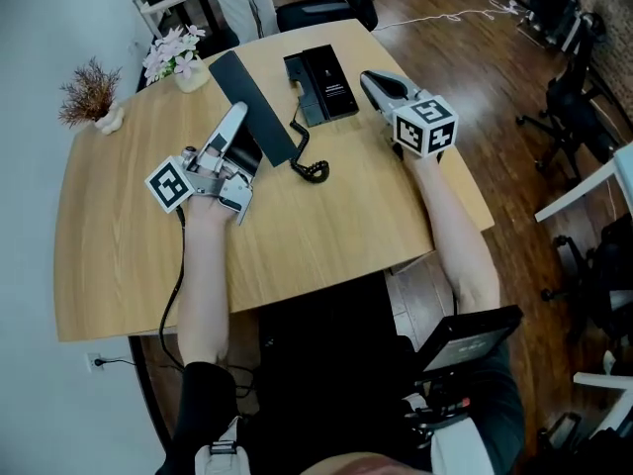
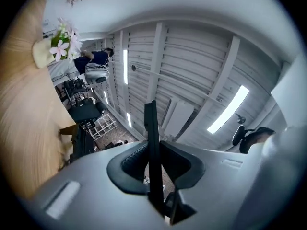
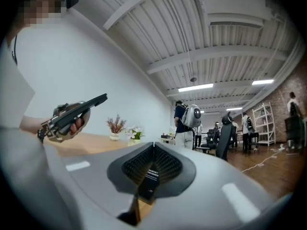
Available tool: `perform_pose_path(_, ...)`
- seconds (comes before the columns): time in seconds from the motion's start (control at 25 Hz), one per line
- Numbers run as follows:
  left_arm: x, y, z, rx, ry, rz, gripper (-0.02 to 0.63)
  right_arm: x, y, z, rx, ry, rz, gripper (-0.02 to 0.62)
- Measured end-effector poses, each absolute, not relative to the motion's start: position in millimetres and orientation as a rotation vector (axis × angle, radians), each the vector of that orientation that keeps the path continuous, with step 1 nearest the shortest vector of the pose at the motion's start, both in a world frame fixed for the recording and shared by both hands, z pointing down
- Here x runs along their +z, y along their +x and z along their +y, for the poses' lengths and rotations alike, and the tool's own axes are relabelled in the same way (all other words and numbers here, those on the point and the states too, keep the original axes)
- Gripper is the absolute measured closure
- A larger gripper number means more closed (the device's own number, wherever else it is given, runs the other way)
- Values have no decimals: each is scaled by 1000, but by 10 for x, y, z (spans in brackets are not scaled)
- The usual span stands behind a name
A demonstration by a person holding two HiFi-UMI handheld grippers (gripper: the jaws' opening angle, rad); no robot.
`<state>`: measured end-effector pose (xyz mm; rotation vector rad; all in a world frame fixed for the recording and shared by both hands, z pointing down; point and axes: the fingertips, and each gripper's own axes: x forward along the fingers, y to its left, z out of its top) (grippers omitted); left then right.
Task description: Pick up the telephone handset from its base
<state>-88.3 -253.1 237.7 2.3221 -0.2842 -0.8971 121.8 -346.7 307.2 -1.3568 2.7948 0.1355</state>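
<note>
Open-plan office: pale wooden desk (image 1: 326,236), swivel office chairs (image 1: 562,102), dark wood floor (image 1: 475,67), exposed-beam ceiling (image 3: 216,47) with strip lights (image 3: 195,87), brick wall (image 3: 282,97), metal shelving rack (image 3: 263,122).

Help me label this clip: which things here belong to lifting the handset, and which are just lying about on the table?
Part of the job:
- handset, clamped in the left hand-held gripper
- phone base
- coiled cord
- right hand-held gripper, beside the base

Lying about:
- pink flowers
- dried plant
</note>
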Motion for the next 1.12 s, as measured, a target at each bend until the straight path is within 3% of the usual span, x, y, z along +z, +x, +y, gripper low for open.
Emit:
perform_pose_path(0.48, 2342, -1011, -1075, -1106, 2271, -56, 528, 2727, 958, -1428, 223, -1155, 2781, 592)
perform_pose_path(1.12, 2324, -875, 66, -1170, 2216, 55, 528, 2665, 686, 145, 229, -1066, 2854, 592)
